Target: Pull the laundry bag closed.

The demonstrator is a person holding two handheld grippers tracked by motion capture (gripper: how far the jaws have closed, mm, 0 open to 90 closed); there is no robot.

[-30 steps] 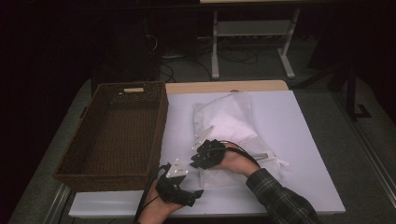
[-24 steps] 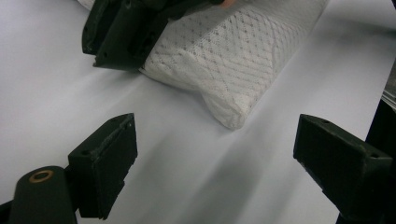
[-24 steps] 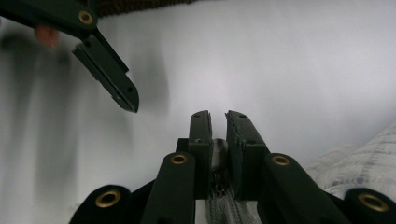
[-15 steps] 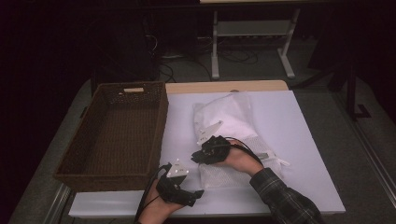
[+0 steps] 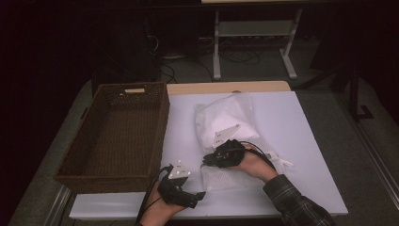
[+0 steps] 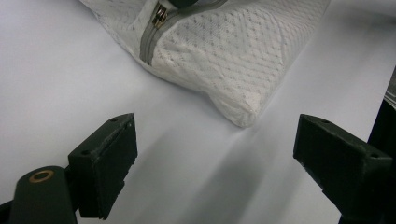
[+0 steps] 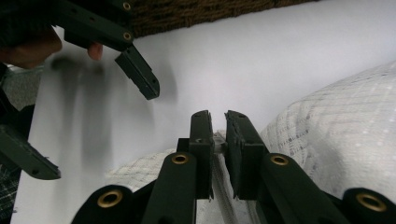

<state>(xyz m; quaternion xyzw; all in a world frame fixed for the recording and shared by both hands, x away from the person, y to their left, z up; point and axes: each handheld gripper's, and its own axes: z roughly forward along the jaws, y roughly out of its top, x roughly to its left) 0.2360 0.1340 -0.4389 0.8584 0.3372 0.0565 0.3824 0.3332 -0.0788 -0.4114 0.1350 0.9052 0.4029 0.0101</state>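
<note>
A white mesh pouch (image 5: 226, 178) with a grey zipper (image 6: 148, 39) lies on the white table mat near the front. My right gripper (image 5: 207, 161) sits over its left end. In the right gripper view its jaws (image 7: 218, 123) have just been closing and now pinch the small zipper pull (image 7: 220, 139) between them. My left gripper (image 5: 197, 196) rests near the front edge, left of the pouch, with its jaws wide apart and nothing between them (image 6: 219, 144). It points at the pouch's corner (image 6: 243, 116). From the right gripper view, that open left gripper (image 7: 88, 121) hangs over the mat.
A brown wicker basket (image 5: 117, 132) stands at the left of the table. A clear plastic bag with white cloth (image 5: 226, 117) lies behind the pouch. The table's front edge is close below both hands. Dark floor, cables and a metal stand lie beyond the table.
The right hand with its gripper has shifted a little to the right over the pouch. The left gripper has stayed in place.
</note>
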